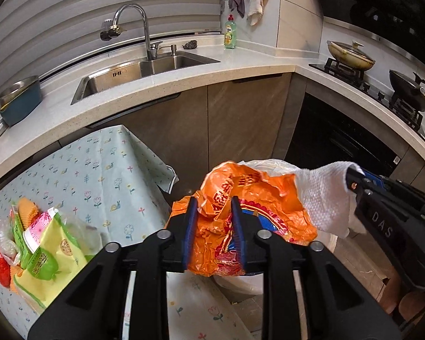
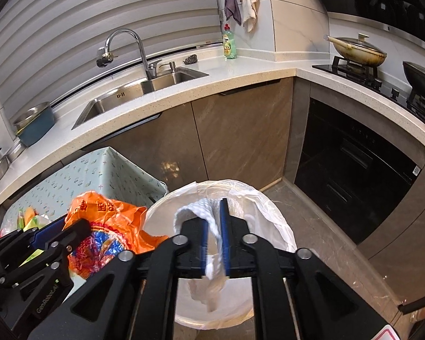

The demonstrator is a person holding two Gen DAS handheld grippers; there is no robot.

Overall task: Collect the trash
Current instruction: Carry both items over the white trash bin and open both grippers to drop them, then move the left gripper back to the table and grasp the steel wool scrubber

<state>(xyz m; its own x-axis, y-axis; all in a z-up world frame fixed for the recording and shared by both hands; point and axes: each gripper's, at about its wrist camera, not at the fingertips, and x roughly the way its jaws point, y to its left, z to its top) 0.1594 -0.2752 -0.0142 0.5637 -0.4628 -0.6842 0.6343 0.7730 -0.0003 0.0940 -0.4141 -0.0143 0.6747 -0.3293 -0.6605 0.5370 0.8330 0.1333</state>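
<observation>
My left gripper [image 1: 214,202] is shut on a crumpled orange plastic bag [image 1: 257,195], held above the bin beside the table edge; the bag also shows in the right wrist view [image 2: 110,212]. My right gripper [image 2: 214,206] is shut on a white paper towel [image 2: 189,211], held over the white-lined trash bin [image 2: 272,212]. In the left wrist view the towel [image 1: 323,195] hangs from the right gripper [image 1: 351,178] just right of the orange bag. More wrappers [image 1: 42,246], green, yellow and red, lie on the table at the left.
A small table with a pale floral cloth [image 1: 104,170] stands left of the bin. Behind runs a counter with a sink [image 1: 144,70], a faucet, a soap bottle [image 1: 230,32] and a blue pot [image 1: 21,102]. A stove with pans [image 1: 351,53] is at the right.
</observation>
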